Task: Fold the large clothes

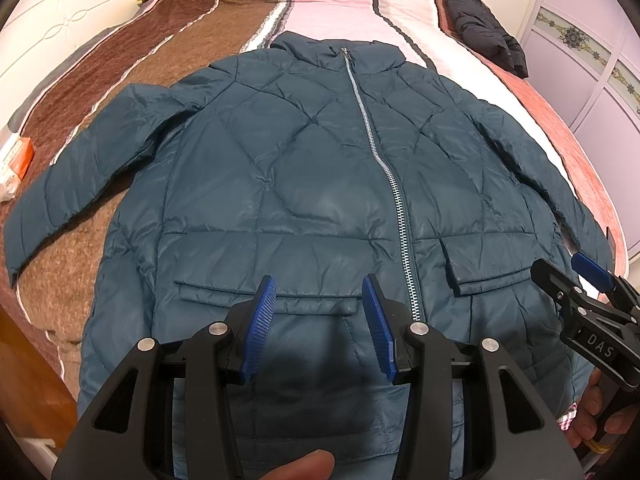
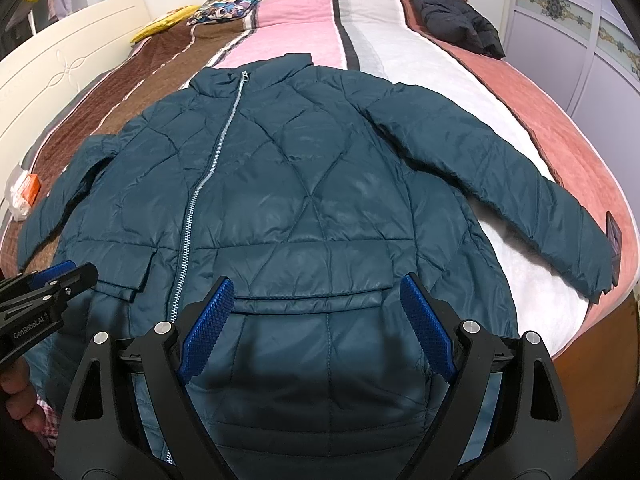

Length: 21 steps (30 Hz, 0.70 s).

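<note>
Hovering over the hem at the bed's [image 1: 328, 0] near edge, we keep the left gripper [image 1: 319, 316] and right gripper [image 2: 316, 320] released and empty; the teal jacket [image 1: 320, 168] lies flat, zipped, sleeves spread, ready for folding.

A teal quilted puffer jacket [image 1: 304, 184] lies flat and front-up on the bed [image 1: 332, 4], collar at the far end, hem at the near edge. Its silver zipper [image 1: 384, 168] is closed up to the collar. Both sleeves are spread outward to left and right. Two flap pockets sit low on the front.
</note>
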Each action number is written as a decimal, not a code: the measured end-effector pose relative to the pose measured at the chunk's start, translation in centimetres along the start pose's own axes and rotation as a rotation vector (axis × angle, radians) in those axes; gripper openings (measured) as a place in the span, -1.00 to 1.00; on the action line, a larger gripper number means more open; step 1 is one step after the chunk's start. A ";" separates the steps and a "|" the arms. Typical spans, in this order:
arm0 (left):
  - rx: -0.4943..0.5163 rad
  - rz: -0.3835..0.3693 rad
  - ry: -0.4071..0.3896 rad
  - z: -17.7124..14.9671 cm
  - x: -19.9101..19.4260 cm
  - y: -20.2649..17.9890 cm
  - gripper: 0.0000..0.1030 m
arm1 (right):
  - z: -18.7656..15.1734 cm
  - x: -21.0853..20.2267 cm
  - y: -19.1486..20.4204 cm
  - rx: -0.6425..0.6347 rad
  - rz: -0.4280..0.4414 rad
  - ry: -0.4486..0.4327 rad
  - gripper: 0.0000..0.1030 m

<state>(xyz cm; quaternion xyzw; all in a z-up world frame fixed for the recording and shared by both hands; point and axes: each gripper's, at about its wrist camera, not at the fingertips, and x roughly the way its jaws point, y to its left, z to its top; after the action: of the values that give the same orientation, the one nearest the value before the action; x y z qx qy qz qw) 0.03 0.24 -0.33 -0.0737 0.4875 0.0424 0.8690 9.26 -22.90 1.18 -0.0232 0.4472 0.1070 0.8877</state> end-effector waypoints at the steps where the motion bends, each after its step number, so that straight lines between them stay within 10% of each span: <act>1: 0.000 0.000 0.000 0.0 0.0 0.0 -0.12 | 0.0 0.0 0.0 0.000 0.000 0.000 0.64; 21: -0.011 0.005 0.014 -0.1 0.5 0.4 -0.12 | -0.1 0.4 -0.2 0.003 0.002 0.005 0.64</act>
<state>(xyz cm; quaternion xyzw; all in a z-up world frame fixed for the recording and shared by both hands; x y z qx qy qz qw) 0.11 0.59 -0.87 -0.0775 0.4937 0.0467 0.8649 9.47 -23.04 0.79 -0.0215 0.4497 0.1070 0.8865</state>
